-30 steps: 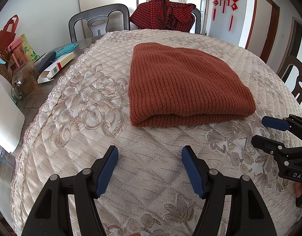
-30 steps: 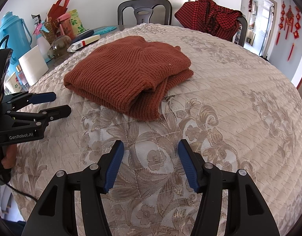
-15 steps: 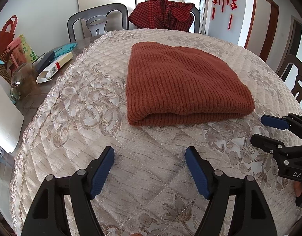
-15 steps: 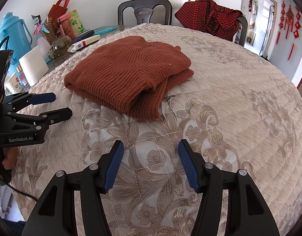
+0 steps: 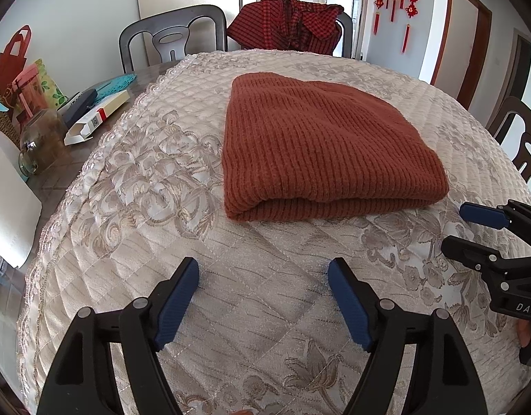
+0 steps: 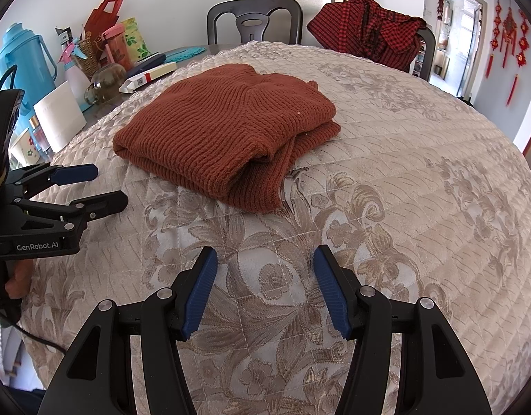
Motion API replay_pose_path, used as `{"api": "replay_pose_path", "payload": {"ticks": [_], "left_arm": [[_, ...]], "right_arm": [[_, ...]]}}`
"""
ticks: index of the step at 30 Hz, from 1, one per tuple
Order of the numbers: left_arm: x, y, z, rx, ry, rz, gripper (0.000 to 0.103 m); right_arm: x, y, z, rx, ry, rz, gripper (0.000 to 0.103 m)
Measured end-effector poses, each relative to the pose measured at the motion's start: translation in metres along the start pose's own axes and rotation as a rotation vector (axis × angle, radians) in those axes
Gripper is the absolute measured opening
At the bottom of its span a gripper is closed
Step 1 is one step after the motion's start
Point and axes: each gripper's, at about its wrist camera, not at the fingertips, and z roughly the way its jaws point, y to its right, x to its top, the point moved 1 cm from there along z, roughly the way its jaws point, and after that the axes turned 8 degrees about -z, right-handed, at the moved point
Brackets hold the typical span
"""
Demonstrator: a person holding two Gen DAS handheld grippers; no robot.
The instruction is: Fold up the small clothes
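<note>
Both tools, left tool [image 5: 263, 306] and right tool [image 6: 265, 288], hang wide and empty just short of the folded rust sweater [image 5: 320, 148] on the desk [image 5: 265, 259]. Its loose right edge looks untidy; I'd tuck that before setting it aside.

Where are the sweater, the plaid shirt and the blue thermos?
sweater [image 5: 320, 145], left wrist view, middle of the folded top layer
plaid shirt [image 6: 372, 34], right wrist view, cloth draped over the chair back
thermos [image 6: 23, 58], right wrist view, its blue body
</note>
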Motion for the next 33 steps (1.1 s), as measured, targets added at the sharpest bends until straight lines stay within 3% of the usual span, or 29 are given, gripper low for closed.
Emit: {"api": "replay_pose_path", "payload": {"ticks": [33], "left_arm": [[-0.0004,0.0000,0.0011,0.001,-0.001,0.000,0.082]], "right_arm": [[-0.0004,0.0039,-0.0005,0.015,0.004,0.010,0.059]]}}
